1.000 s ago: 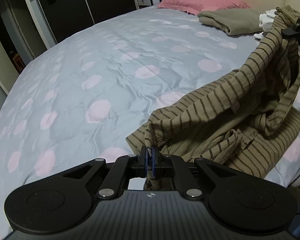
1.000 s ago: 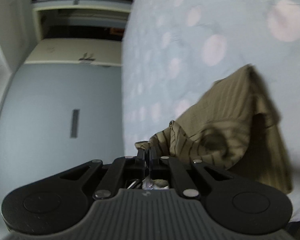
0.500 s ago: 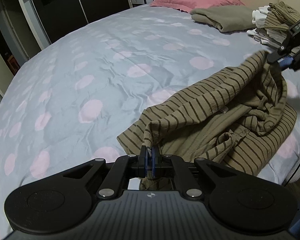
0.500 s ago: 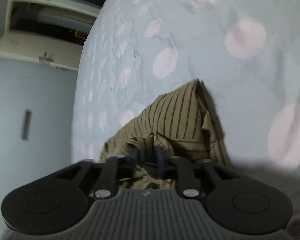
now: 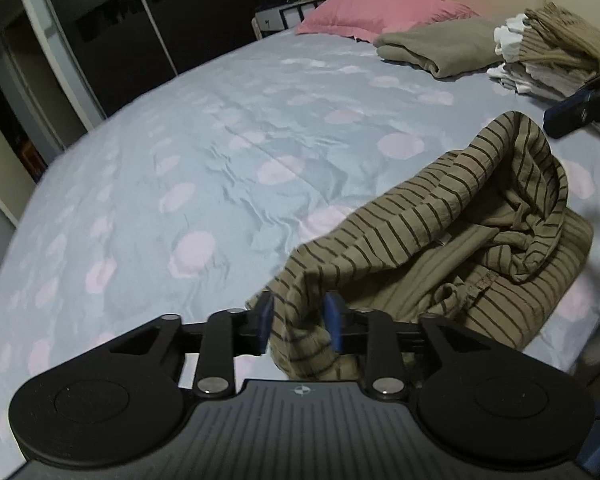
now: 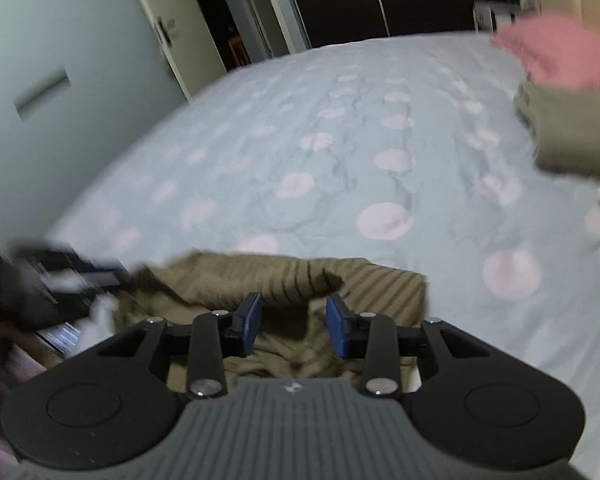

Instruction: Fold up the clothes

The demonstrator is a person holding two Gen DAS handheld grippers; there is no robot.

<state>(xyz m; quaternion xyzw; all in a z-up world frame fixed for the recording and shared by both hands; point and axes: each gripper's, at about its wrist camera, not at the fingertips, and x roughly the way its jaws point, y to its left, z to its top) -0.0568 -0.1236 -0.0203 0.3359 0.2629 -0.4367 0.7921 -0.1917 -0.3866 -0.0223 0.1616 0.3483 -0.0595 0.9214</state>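
The left tongs (image 5: 298,322) stand apart, a corner of the striped garment (image 5: 440,240) loose between the blue pads. The garment lies rumpled on the near right of the bed (image 5: 220,140), one fold humped up at its far side. The right tongs (image 6: 293,322) are apart too, empty above the cloth. Judging from this, the hump could slump unevenly, and a near edge overhanging the bed might drag the garment off. Folded clothes (image 5: 440,46) sit far right.
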